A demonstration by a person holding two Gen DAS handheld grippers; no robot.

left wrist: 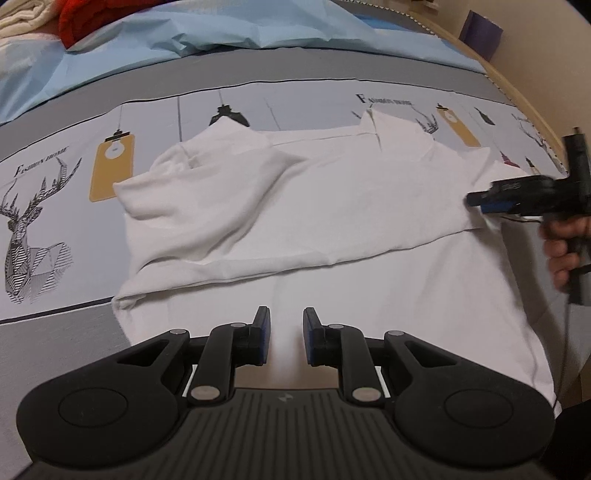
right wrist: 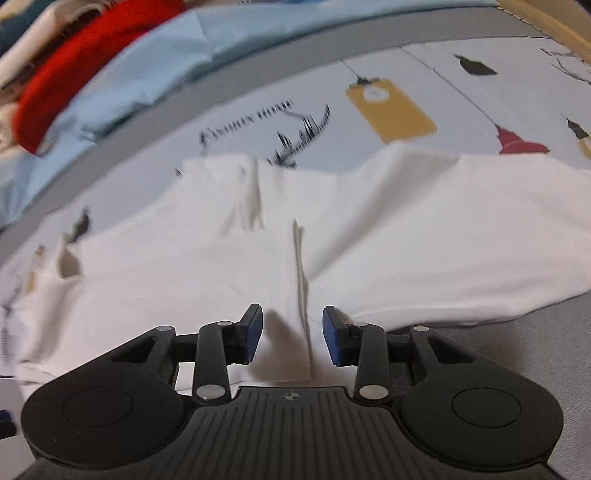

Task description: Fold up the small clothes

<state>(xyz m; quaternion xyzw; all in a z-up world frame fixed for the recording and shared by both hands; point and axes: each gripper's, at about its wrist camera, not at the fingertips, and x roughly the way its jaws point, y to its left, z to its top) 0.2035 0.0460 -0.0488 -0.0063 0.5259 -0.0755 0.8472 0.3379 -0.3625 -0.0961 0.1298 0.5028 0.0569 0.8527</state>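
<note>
A white garment [left wrist: 332, 206] lay spread on a bed, over a printed sheet [left wrist: 44, 192] that carried deer heads, yellow tags and hanging lamps. Its far half was doubled over toward the near half, leaving a long folded edge running across the middle, with a rumpled sleeve bunched at the left end.

In the left wrist view, the left claw [left wrist: 286, 339] hung just over the near part of the garment, its two blue-padded fingers spread a little apart with only cloth showing between them and nothing gripped. At the right edge of that same view, the right claw [left wrist: 480, 205] lay at the garment's right end near the folded edge, held by a hand [left wrist: 565, 240]; the picture was blurred there.

In the right wrist view, the right claw [right wrist: 291, 336] had its fingers spread apart on either side of a raised ridge of white fabric [right wrist: 301, 295], the pads not pressing it. This view was smeared by motion.

Beyond the sheet, crumpled light blue bedding [left wrist: 221, 37] and a red cloth [left wrist: 92, 18] sat at the far side
</note>
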